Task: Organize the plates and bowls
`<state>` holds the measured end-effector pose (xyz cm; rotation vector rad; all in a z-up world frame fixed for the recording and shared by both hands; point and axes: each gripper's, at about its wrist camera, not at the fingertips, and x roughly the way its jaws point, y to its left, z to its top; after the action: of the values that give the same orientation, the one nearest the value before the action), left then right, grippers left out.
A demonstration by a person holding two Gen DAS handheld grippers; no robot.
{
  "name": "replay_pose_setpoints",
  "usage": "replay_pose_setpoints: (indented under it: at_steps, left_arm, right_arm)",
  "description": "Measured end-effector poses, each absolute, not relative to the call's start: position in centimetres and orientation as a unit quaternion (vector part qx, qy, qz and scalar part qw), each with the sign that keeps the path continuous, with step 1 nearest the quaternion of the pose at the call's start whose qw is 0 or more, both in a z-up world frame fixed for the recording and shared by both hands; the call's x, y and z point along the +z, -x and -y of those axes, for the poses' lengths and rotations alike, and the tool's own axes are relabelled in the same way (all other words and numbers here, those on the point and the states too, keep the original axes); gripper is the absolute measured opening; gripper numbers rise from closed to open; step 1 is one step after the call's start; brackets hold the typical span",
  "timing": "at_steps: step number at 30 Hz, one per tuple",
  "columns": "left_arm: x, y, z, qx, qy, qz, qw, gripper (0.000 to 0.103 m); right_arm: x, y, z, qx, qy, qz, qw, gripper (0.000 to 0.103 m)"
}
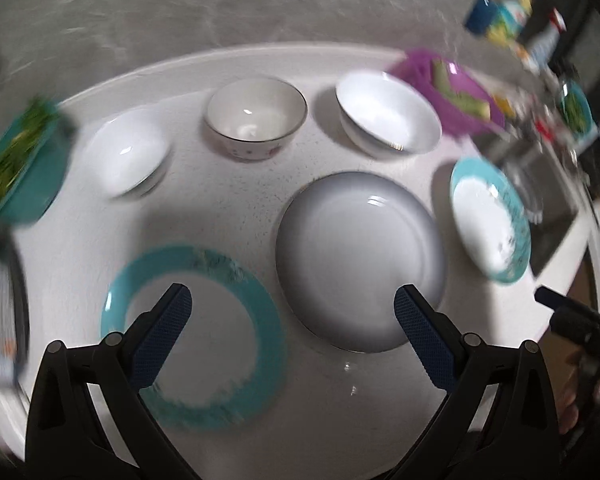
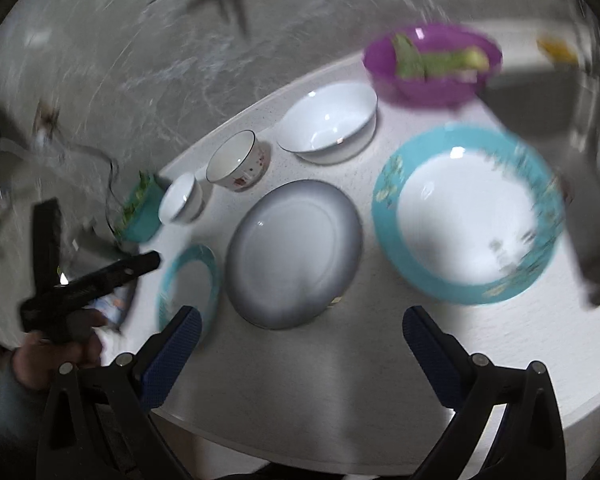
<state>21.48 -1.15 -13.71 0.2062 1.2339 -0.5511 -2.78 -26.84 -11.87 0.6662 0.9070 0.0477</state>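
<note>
On the white counter (image 1: 220, 208) lie a grey plate (image 1: 360, 260) (image 2: 294, 254), a small teal-rimmed plate (image 1: 196, 336) (image 2: 190, 284) and a large teal-rimmed plate (image 1: 490, 220) (image 2: 466, 212). Behind them stand a small white bowl (image 1: 126, 156) (image 2: 180, 198), a patterned bowl (image 1: 256, 118) (image 2: 236, 160) and a wide white bowl (image 1: 388, 114) (image 2: 328, 122). My left gripper (image 1: 292, 300) is open and empty above the small teal plate and the grey plate. My right gripper (image 2: 302, 320) is open and empty near the counter's front edge, below the grey plate.
A purple bowl with greens (image 1: 448, 92) (image 2: 432, 64) stands at the back right. A teal container of greens (image 1: 20, 168) (image 2: 140, 208) sits at the left. A sink (image 1: 540, 184) lies to the right. Packages (image 1: 500, 8) stand at the far right.
</note>
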Motion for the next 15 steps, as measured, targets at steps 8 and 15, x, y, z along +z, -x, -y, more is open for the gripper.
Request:
replay_pose_setpoints:
  at_steps: [8, 15]
  left_arm:
    - [-19.8, -31.9, 4.3, -0.374, -0.165, -0.605, 0.683, 0.087]
    - [-24.4, -35.9, 7.3, -0.434, -0.215, -0.613, 0.625, 0.087]
  right_arm:
    - [-17.4, 0.7, 25.7, 0.004, -0.439, -0.406, 0.801, 0.095]
    - [-21.3, 1.0, 26.5, -0.031, -0.502, -0.367, 0.783, 0.075]
